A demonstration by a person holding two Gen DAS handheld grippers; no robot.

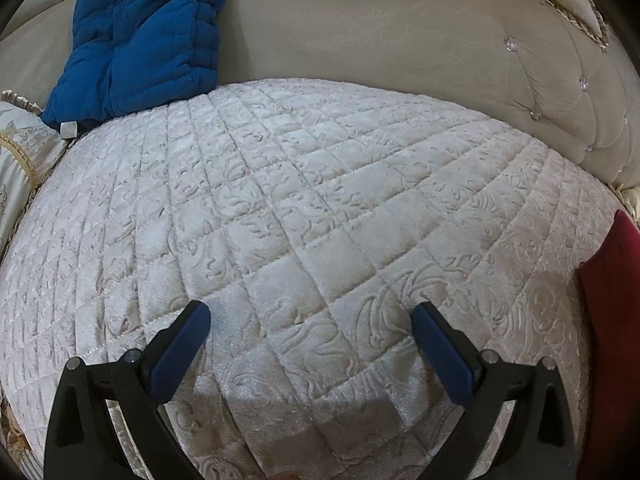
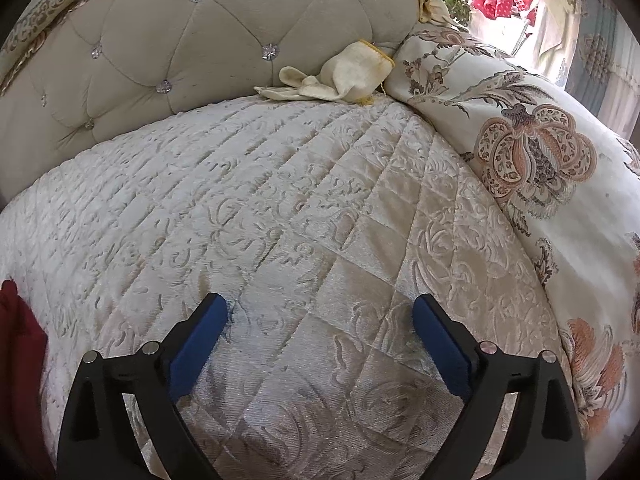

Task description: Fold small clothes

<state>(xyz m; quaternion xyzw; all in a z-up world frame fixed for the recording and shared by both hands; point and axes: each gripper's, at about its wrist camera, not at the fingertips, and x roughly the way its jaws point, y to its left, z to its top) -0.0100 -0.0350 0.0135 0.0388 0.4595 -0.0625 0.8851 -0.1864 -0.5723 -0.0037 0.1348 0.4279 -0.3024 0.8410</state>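
Note:
A dark red garment (image 1: 612, 320) lies at the right edge of the left wrist view, on the quilted white seat cover (image 1: 304, 200). It also shows at the left edge of the right wrist view (image 2: 20, 368). My left gripper (image 1: 310, 316) is open and empty, just above the cover, left of the red garment. My right gripper (image 2: 320, 308) is open and empty over the cover (image 2: 280, 200), right of the red garment. A blue padded garment (image 1: 144, 36) lies at the back left against the sofa back. Only part of the red garment is visible.
The beige tufted sofa back (image 1: 400, 28) (image 2: 160, 48) runs behind the seat. A cream cloth with yellow trim (image 2: 340, 76) lies at the back of the seat. A floral cushion (image 2: 540, 168) lies on the right. A patterned cushion (image 1: 16, 152) sits at the left.

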